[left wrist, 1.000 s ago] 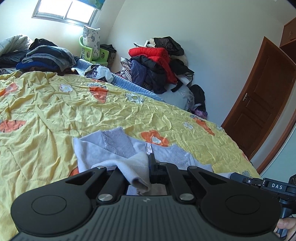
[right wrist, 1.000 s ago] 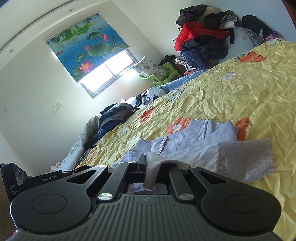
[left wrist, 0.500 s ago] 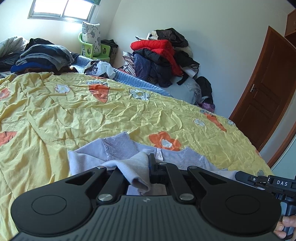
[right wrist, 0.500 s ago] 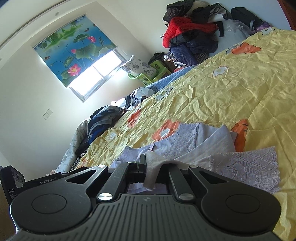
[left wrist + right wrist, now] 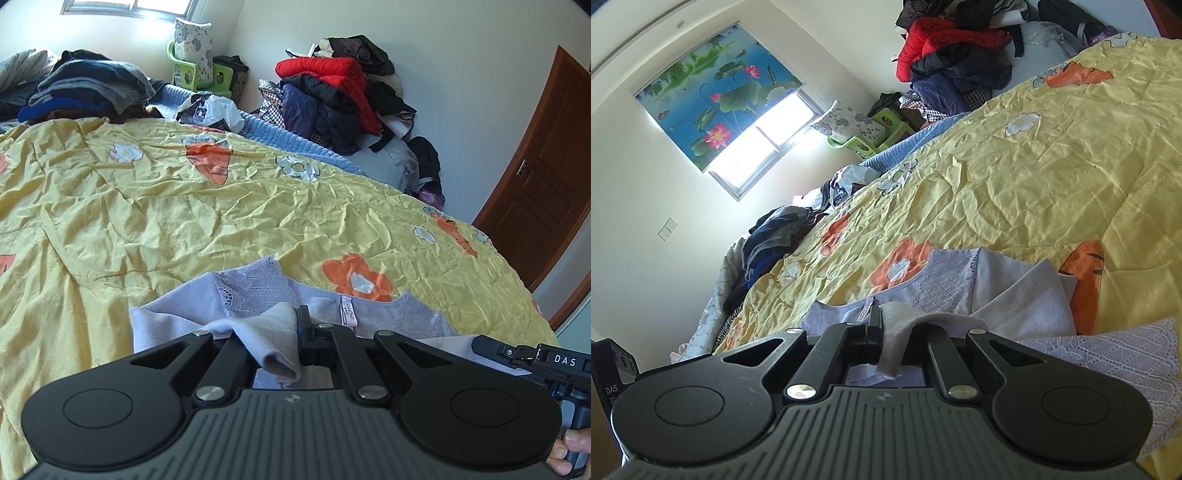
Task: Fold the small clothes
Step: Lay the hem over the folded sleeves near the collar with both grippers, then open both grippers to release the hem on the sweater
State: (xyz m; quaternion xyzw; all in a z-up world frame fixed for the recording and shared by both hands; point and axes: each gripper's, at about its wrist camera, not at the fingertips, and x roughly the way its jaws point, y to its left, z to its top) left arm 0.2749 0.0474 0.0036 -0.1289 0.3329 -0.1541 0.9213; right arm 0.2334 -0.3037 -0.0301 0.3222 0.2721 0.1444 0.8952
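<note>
Both hand-held grippers, left (image 5: 297, 332) and right (image 5: 877, 328), pinch the lilac top (image 5: 258, 284) on the bed (image 5: 184, 206), coat pile (image 5: 332, 92) beyond it.

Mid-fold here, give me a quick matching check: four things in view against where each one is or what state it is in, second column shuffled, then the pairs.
Things:
1. lavender top
2. red jacket
3. left gripper
4. wooden door

Places or states:
A. at the right edge of the left wrist view
B. on the heap of clothes against the far wall
C. spread on the yellow bedspread, lace at the shoulders
D. jaws shut on a fold of the lavender cloth

Pairs: 1-C, 2-B, 3-D, 4-A
</note>
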